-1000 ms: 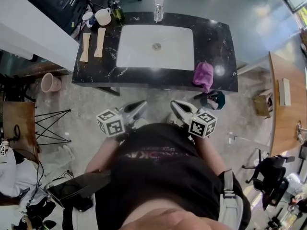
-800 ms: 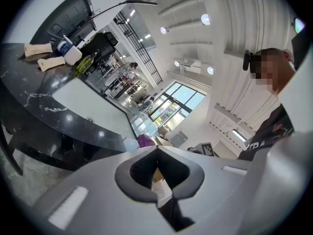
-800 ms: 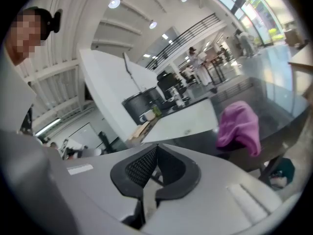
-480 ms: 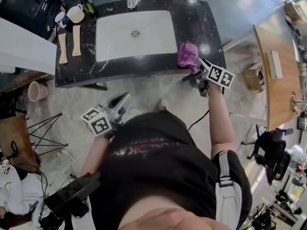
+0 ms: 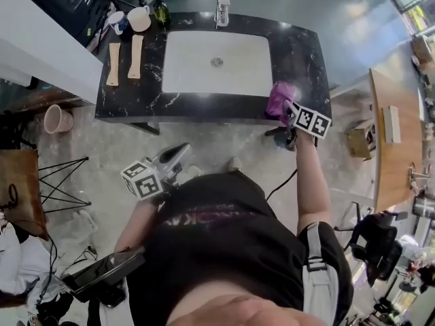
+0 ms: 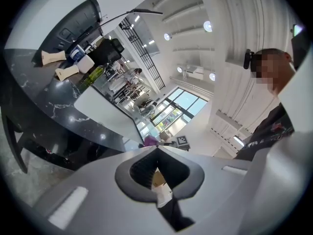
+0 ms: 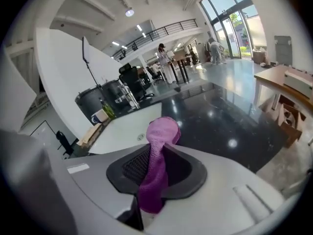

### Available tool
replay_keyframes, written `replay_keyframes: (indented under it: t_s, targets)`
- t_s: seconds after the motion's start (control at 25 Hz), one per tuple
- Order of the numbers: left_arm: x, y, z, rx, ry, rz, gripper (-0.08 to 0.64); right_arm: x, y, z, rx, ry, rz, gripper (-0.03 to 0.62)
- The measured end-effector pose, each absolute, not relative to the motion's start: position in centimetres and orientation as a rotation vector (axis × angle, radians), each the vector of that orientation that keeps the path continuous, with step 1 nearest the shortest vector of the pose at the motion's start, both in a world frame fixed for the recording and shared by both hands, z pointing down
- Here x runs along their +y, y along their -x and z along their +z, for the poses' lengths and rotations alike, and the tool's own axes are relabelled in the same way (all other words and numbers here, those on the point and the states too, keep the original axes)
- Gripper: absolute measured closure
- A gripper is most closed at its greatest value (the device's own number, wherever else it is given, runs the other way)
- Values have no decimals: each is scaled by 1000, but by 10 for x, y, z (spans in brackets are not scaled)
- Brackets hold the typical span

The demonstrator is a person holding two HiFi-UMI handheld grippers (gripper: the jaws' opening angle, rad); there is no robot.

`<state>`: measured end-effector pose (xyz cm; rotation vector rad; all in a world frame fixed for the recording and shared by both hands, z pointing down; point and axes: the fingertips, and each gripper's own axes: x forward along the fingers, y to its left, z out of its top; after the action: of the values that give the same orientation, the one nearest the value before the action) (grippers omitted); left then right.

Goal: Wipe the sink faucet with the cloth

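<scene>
Right arm is extended to tabletop (image 5: 302,53) near-right corner, right tool (image 5: 289,112) just closed, pinching cloth (image 5: 279,98); left tool (image 5: 179,153) is held back, pressed together.

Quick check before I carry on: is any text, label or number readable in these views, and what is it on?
No text reads clearly.
Black shirt: pinkish print, upside down, too blurred to read.
Marker cubes: square black-and-white patterns only, no letters.
Green bottle: any label too small to read.

Crumpled purple cloth (image 5: 281,99) right of sink (image 5: 190,66)
</scene>
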<state>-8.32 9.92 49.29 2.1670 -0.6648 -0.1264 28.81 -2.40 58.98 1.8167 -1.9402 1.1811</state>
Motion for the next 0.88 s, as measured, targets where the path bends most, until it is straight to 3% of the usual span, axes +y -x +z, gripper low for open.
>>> replay_keyframes:
  t_s: [0.36,0.64,0.88]
  targets:
    - [82,106,503,-657,-2143,-154,561,-71,-147,476,-2490,-1551,840,508]
    - [37,105,505,-776,-2115,-190,561,-189,-125,413,-2430,-1393,178,508]
    - [-4,104,500,-977,-2049,-227,561,-309,-116,392,-2330,-1224,-159,508]
